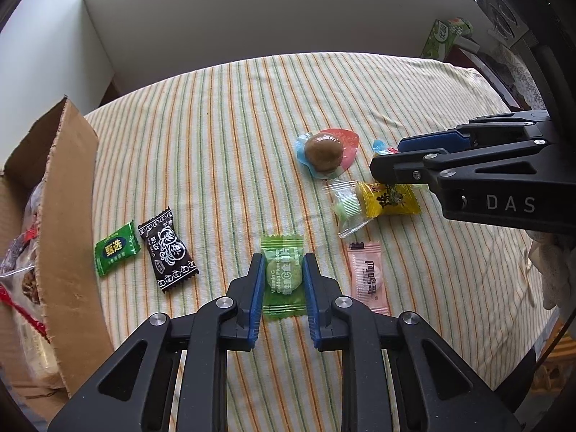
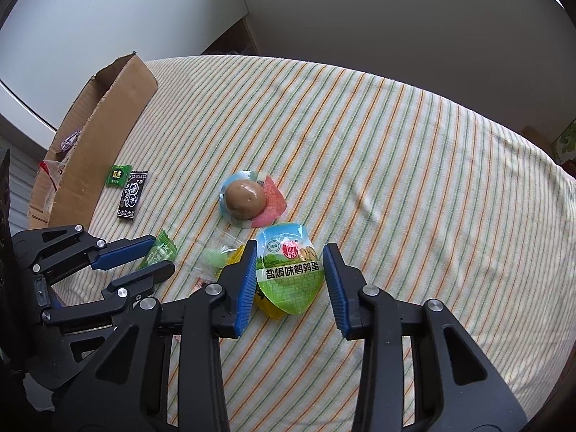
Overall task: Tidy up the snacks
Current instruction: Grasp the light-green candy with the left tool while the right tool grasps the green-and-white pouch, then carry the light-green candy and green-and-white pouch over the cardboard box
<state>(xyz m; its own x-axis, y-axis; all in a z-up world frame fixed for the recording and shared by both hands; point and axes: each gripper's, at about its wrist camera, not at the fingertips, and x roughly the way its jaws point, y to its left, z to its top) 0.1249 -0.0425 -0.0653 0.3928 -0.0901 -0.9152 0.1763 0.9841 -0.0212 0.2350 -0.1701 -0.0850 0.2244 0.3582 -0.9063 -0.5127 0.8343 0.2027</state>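
Two grippers: both worked low over the striped cloth (image 1: pixel 252 115), close together.
Left gripper (image 1: pixel 282 284): clamped on the green candy packet (image 1: pixel 282 277), blue pads pressed against both its sides; packet lay flat on the cloth.
Right gripper (image 2: pixel 291 273): jaws straddled the quail egg pack (image 2: pixel 289 270); left pad at its edge, right pad stood clear, so not yet gripped.
Other snacks: brown egg pack (image 2: pixel 248 199) just beyond; black wrapper (image 1: pixel 167 250) and small green wrapper (image 1: pixel 116 248) beside the cardboard box (image 1: pixel 68 187), which already held snacks.
Underneath: yellow packet (image 1: pixel 390 199) partly under the quail egg pack.
Risk, left: thin slippery wrapper could slide out on the lift, pinched only at its edges.
Risk, right: closing off-centre might push the pack sideways or snag the yellow packet with it.
Risk, both: the hands might bump if lifted together.
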